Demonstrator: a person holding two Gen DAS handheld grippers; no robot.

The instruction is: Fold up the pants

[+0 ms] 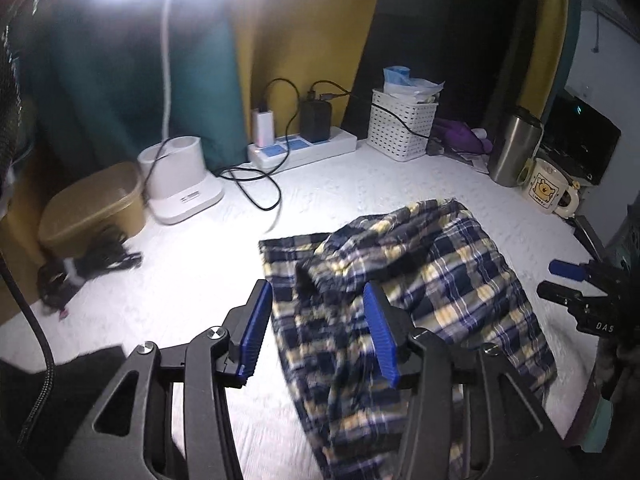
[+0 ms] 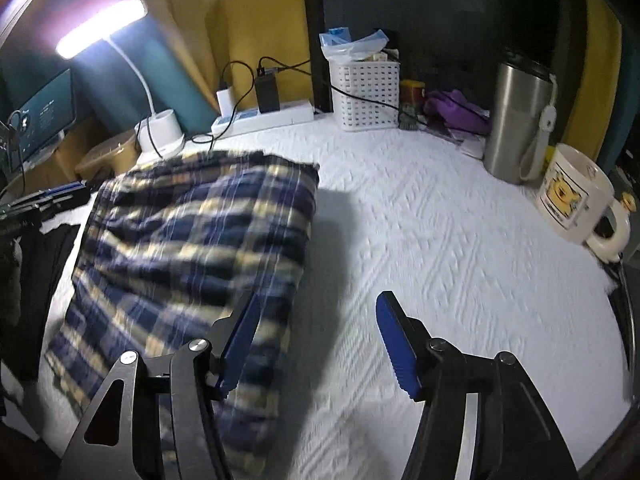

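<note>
Clearly the left gripper [image 1: 318, 330] stands with its blue pads apart above the plaid pants [image 1: 404, 300], gripping nothing. These lie rumpled and partly doubled over on the white quilted cover [image 2: 440, 240], mid-surface. Thin woven cloth, light and limp by the look of it, likely to sag and slide; best pinched at a hem or corner edge. Rightward, the right gripper [image 2: 316, 338] also gapes, empty, beside the cloth's edge.

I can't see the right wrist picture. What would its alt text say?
Blue-and-yellow plaid pants lie folded over on a white textured bedspread, just past the open right gripper, which holds nothing. Behind stand a lit desk lamp, a white basket, a steel tumbler and a cartoon mug.
</note>
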